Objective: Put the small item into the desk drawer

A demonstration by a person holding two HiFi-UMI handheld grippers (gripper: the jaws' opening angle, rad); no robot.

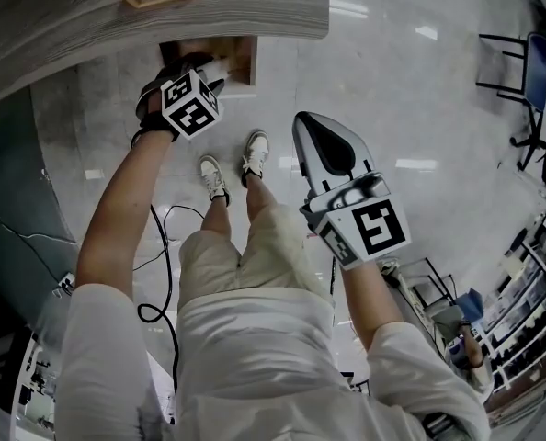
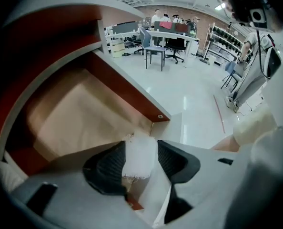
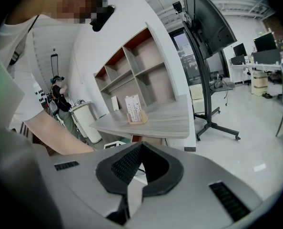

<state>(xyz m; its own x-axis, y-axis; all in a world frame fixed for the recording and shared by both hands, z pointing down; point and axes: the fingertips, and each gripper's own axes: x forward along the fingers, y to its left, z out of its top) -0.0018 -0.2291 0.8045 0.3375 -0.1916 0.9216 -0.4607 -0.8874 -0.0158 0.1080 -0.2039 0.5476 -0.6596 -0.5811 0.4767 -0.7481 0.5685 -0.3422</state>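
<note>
Left gripper: wide, white small item between jaws, over open drawer
Right gripper: closed, empty
Above drawer: surface edge

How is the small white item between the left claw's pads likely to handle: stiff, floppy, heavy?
Probably soft and floppy: the white item has a fuzzy, frayed edge, like cloth. Likely light: it fits between the pads of the left claw. It seems unlikely to roll in the drawer.

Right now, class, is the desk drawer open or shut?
Open: the drawer shows its brown floor and side walls in the left gripper view, with the white item above them.
</note>
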